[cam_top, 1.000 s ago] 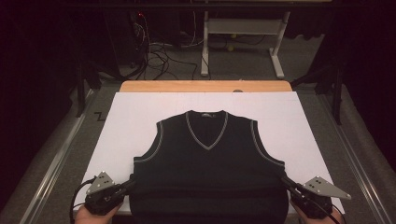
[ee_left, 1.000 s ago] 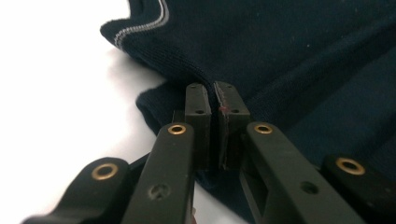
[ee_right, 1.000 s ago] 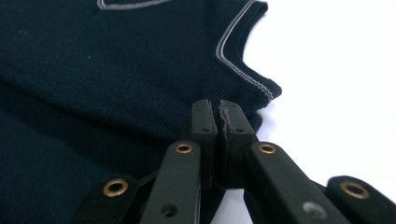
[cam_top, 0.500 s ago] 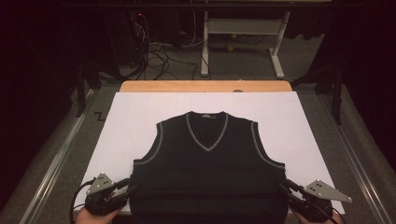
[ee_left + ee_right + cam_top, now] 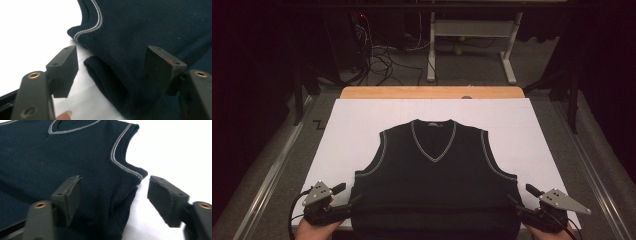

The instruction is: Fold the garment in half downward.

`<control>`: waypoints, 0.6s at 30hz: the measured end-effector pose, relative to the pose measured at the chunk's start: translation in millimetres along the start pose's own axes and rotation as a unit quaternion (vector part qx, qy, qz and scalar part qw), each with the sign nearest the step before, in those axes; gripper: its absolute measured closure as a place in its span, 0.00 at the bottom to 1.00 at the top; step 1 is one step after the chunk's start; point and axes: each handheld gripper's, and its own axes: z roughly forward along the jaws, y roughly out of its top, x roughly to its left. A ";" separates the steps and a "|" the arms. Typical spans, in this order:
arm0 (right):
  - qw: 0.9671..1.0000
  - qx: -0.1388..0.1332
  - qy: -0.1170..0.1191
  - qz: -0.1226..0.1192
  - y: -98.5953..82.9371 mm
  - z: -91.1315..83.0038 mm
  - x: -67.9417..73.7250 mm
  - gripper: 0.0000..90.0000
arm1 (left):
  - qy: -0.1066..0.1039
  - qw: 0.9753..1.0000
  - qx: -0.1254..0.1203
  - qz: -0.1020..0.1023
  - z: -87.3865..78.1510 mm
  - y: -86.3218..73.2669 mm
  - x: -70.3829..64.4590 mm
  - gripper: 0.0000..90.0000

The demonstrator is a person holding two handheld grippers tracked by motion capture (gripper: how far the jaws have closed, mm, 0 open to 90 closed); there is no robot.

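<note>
Left gripper (image 5: pixel 346 196): jaws spread wide, holding nothing; it sits at the vest's lower left side, near the table's front edge.
Left jaws, close view: in the left gripper view (image 5: pixel 112 67) one pad stands over the bare white sheet, the other over dark knit; the vest's side edge runs up between them. Whether the pads touch the cloth cannot be told.
Right gripper (image 5: pixel 519 197): jaws spread wide, holding nothing; it sits at the vest's lower right side, mirroring the left.
Right jaws, close view: in the right gripper view (image 5: pixel 113 192) one pad lies over the knit, the other over the white sheet; the side edge, just below the armhole corner, falls between them.
Vest (image 5: pixel 434 180): dark, sleeveless, V-neck with pale trim at neck and armholes; lies flat, face up, neck toward the far side, hem at the near edge.
Vest side, left: a fold of knit shows beneath the top layer (image 5: pixel 105 75).
Sheet (image 5: pixel 362 130): white, covers the table under the vest.
Table (image 5: pixel 432 92): wooden edge shows beyond the sheet's far side.
Hands: one behind each gripper at the bottom of the high view; a fingertip (image 5: pixel 63 115) shows below the left jaws.
</note>
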 end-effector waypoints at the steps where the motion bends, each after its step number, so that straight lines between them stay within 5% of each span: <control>1: 1.000 -0.004 -0.001 0.002 1.0 2.0 -0.9 0.24 | 0.001 1.000 -0.001 -0.002 1.8 1.6 0.9 0.21; 7: 1.000 -0.006 -0.003 0.005 4.3 8.1 -2.5 0.16 | -0.001 1.000 -0.002 -0.005 6.7 7.3 1.6 0.12; 10: 1.000 -0.006 -0.006 0.011 10.0 15.2 -3.8 0.02 | -0.013 1.000 -0.002 -0.009 12.4 13.3 6.5 0.00; 13: 1.000 -0.008 -0.006 0.012 15.7 21.1 -4.3 0.00 | -0.004 1.000 -0.002 0.005 16.5 16.4 9.7 0.00; 18: 1.000 -0.004 -0.008 -0.002 27.9 32.8 -5.5 0.00 | -0.006 1.000 -0.005 -0.011 20.4 21.4 17.7 0.00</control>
